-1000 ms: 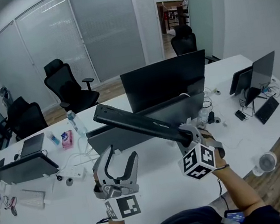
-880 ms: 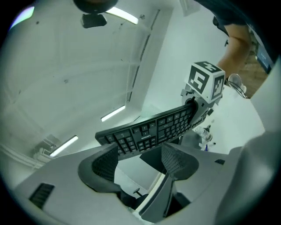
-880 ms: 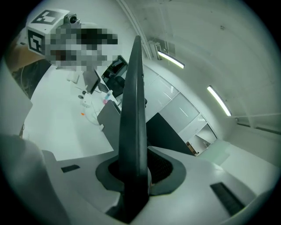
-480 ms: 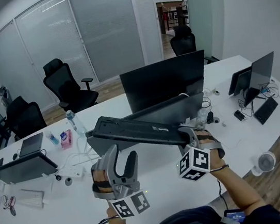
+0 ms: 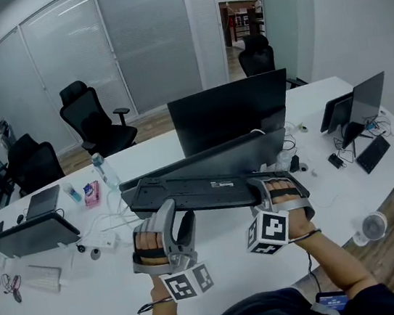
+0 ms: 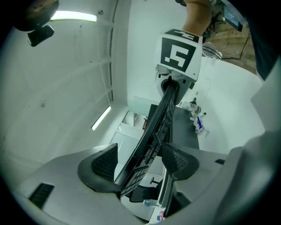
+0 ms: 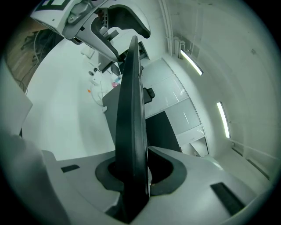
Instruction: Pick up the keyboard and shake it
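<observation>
White-and-black marker cubes sit nearest the camera, one on each gripper, above the person's bare forearms.

Left gripper [image 5: 178, 216]: jaws wide apart and just been opening. In the left gripper view the left end of the black slab-shaped keyboard [image 5: 202, 189] passes between the two ribbed pads. Neither pad presses on it.

Right gripper [image 5: 265, 193]: jaws closed onto the keyboard's right end. In the right gripper view the keyboard stands edge-on, pinched between the two pads, and runs away toward the other gripper.

Keyboard position: lifted clear of the white curved table [image 5: 220, 263], held roughly level and crosswise in front of the person, spanning from one gripper to the other. Only the right gripper carries it.

Behind the keyboard: a large black flat monitor [image 5: 231, 115] stands upright on the table.

Left part of the table: a closed grey laptop [image 5: 36, 232], a clear water bottle [image 5: 104, 173] and loose white cables.

Right part of the table: two smaller dark screens [image 5: 358, 107], well apart from the keyboard, and a small white round fan [image 5: 373, 228] near the table's edge.

Beyond the table: black office chairs [image 5: 97, 124] stand before a frosted glass wall [image 5: 142, 36].
</observation>
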The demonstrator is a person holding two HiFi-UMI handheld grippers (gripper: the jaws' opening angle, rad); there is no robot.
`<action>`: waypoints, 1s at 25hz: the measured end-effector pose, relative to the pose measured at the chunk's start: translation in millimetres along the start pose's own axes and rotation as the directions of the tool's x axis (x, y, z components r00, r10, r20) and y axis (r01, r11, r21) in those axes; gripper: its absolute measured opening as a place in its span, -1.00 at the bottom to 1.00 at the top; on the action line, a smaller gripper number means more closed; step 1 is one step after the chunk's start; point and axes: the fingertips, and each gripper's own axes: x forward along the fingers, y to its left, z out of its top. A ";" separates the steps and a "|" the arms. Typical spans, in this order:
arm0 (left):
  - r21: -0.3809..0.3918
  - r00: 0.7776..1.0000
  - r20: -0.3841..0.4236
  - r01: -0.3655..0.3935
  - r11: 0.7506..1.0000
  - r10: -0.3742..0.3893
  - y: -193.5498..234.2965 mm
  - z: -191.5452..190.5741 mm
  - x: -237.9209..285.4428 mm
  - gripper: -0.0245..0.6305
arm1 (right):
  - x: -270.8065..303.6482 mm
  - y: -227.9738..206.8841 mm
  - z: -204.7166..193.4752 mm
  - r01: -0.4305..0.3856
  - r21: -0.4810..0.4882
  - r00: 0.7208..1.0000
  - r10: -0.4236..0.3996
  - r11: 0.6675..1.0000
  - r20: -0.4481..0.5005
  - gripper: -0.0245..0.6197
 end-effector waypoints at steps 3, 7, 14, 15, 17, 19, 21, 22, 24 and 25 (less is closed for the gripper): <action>0.047 0.999 -0.021 0.030 0.998 -0.029 -8.8 -2.0 3.1 0.04 | 1.2 2.6 1.0 -0.002 -0.026 1.000 0.002 1.000 -0.010 -0.64; 0.058 0.997 -0.034 0.065 0.996 -0.063 -18.9 -3.0 6.1 0.04 | 2.6 5.2 5.1 0.005 -0.066 1.000 -0.006 0.998 -0.017 -0.64; 0.105 0.993 -0.065 0.108 0.989 -0.102 -30.1 -6.3 10.9 0.04 | 0.9 12.9 14.8 0.013 -0.140 1.000 -0.015 0.990 -0.017 -0.64; 0.111 0.992 -0.070 0.116 0.987 -0.109 -32.3 -6.9 11.6 0.04 | 0.4 14.3 16.5 0.015 -0.151 1.000 -0.017 0.988 -0.015 -0.64; 0.124 0.990 -0.075 0.130 0.984 -0.121 -36.6 -7.6 12.9 0.04 | -0.1 16.0 20.5 0.029 -0.179 1.000 -0.031 0.983 -0.008 -0.64; 0.129 0.987 -0.075 0.152 0.980 -0.143 -40.6 -7.0 13.6 0.04 | -1.4 15.8 26.0 0.045 -0.204 0.999 -0.046 0.978 0.001 -0.64; 0.131 0.981 -0.083 0.184 0.974 -0.174 -46.3 -7.1 13.3 0.04 | -4.3 15.2 30.8 0.053 -0.214 0.999 -0.053 0.975 0.006 -0.63; 0.132 0.978 -0.088 0.198 0.971 -0.187 -49.2 -7.2 13.1 0.04 | -5.5 16.1 32.3 0.053 -0.217 0.999 -0.052 0.975 0.009 -0.63; 0.131 0.973 -0.099 0.221 0.967 -0.209 -54.5 -7.7 13.3 0.04 | -7.4 20.8 35.8 0.037 -0.220 0.999 -0.034 0.975 0.018 -0.63; 0.131 0.970 -0.106 0.231 0.964 -0.218 -56.4 -8.2 13.9 0.04 | -7.8 22.5 38.9 0.033 -0.222 0.999 -0.028 0.974 0.028 -0.63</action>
